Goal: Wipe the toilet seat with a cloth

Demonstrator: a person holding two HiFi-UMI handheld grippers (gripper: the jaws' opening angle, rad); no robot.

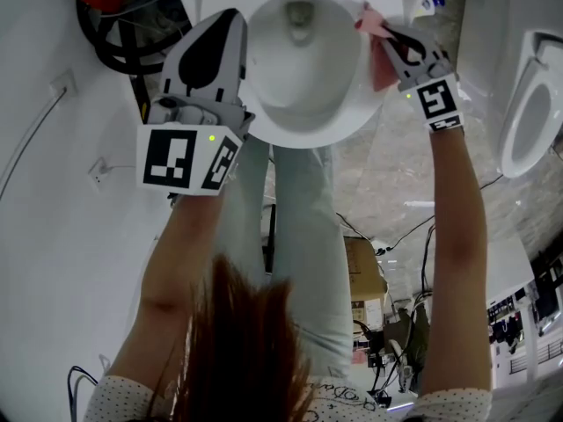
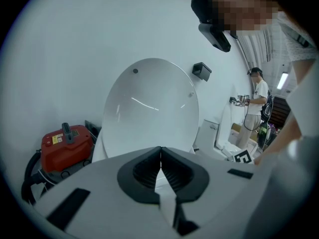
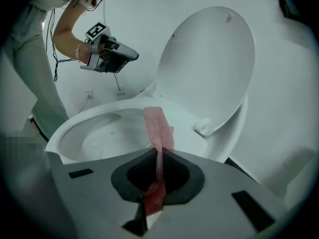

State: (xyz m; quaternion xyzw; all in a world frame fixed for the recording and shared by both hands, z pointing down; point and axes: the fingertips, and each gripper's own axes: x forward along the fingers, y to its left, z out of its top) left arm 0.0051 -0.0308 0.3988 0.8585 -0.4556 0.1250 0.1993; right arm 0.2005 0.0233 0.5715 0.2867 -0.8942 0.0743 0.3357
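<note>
The right gripper (image 3: 158, 158) is pinching a pink cloth (image 3: 158, 126), with its jaws closed on it. The cloth is thin with a fine dotted mesh, and it is lying as a twisted strip on the right side of the white toilet seat (image 3: 187, 121). The left gripper (image 2: 160, 156) is hovering above the bowl's left edge, with its jaws pressed together on nothing.

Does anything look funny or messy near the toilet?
Nothing is spilled or broken. The pink cloth, pinched in the right gripper, lies on the toilet rim. One odd thing: a red machine with a black hose sits squeezed beside the toilet, and a second toilet stands close by.
</note>
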